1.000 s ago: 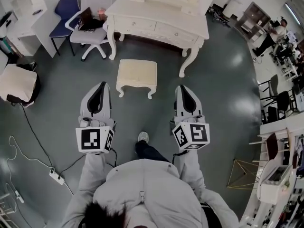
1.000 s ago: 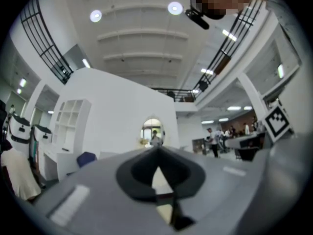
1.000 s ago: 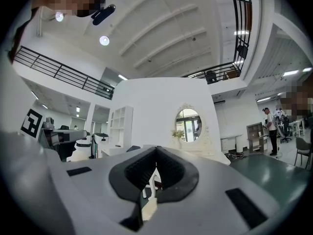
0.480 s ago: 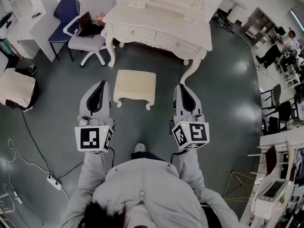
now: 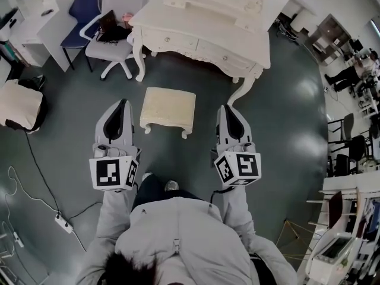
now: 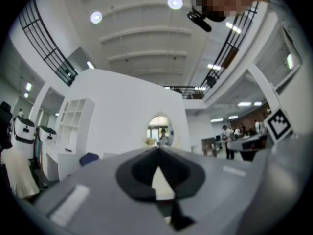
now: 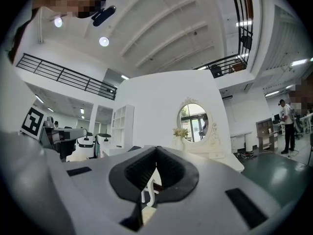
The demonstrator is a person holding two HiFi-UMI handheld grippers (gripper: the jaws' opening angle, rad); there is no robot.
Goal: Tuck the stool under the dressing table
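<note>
Stool in front of dressing table, not under it; both claws closed and empty.
The stool (image 5: 168, 107) is standing on the floor just in front of the dressing table (image 5: 202, 31), between the 2 grippers and touching neither. The left gripper (image 5: 123, 103) and right gripper (image 5: 227, 108) are holding their jaws together on nothing. The table's drawers (image 5: 196, 45) are sitting closed.
</note>
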